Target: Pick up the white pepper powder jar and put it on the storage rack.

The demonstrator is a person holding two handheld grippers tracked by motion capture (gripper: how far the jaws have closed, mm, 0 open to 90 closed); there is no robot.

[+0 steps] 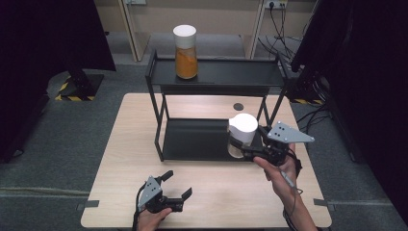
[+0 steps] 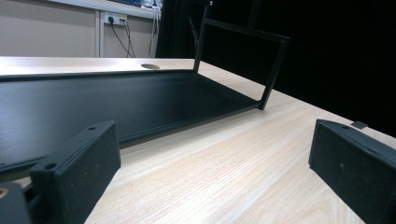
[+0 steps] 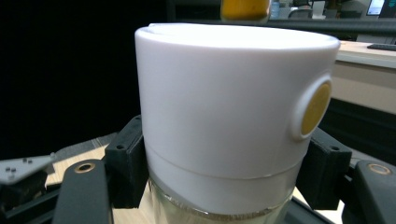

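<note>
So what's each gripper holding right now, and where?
Right gripper clamps the white-lidded jar just below its lid; left gripper is open, holding nothing.

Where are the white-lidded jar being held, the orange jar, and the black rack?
white-lidded jar [image 1: 243, 126], high view, on its white lid.
orange jar [image 1: 186, 62], high view, on its orange-filled body.
black rack [image 1: 226, 73], high view, on its top shelf.

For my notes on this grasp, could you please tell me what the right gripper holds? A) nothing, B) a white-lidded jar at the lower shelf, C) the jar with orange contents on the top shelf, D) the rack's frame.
B: the right gripper is shut on the white-lidded jar at the rack's lower shelf, its jaws pressing both sides below the lid in the right gripper view.
</note>
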